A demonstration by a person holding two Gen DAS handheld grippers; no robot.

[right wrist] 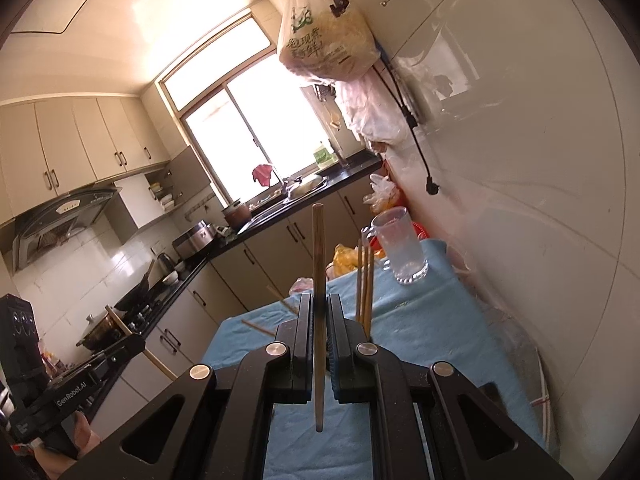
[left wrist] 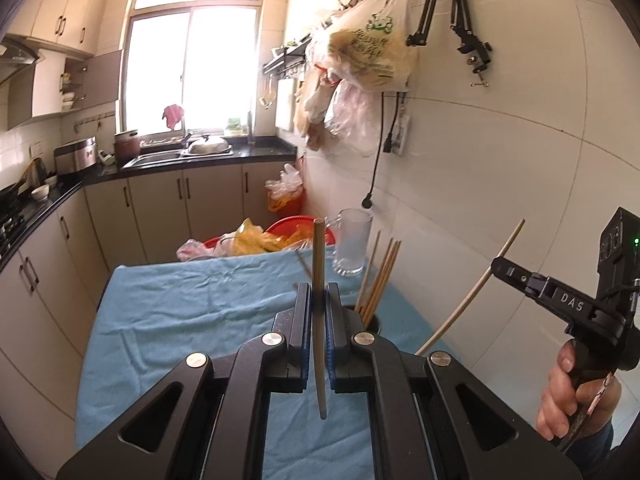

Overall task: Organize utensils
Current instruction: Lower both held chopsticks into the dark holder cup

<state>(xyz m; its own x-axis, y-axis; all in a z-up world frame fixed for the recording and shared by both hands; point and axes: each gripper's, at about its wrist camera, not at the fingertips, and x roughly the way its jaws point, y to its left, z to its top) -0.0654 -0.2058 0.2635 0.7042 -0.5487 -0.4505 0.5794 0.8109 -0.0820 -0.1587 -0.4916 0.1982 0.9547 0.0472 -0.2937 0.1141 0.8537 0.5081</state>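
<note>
Two claws, left claw (left wrist: 318, 320) and right claw (right wrist: 319, 328), each pinch one chopstick (left wrist: 319, 300) upright above the blue-clothed worktop (left wrist: 180, 312), so either could pivot and miss the dark holder (left wrist: 370, 320).

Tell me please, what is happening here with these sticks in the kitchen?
A person is sorting chopsticks at a table with a blue cloth. The left hand-held gripper is shut on one chopstick, and the right hand-held gripper is shut on another chopstick. Several chopsticks already stand in a dark holder near a glass mug. A few more lie on the cloth.
</note>
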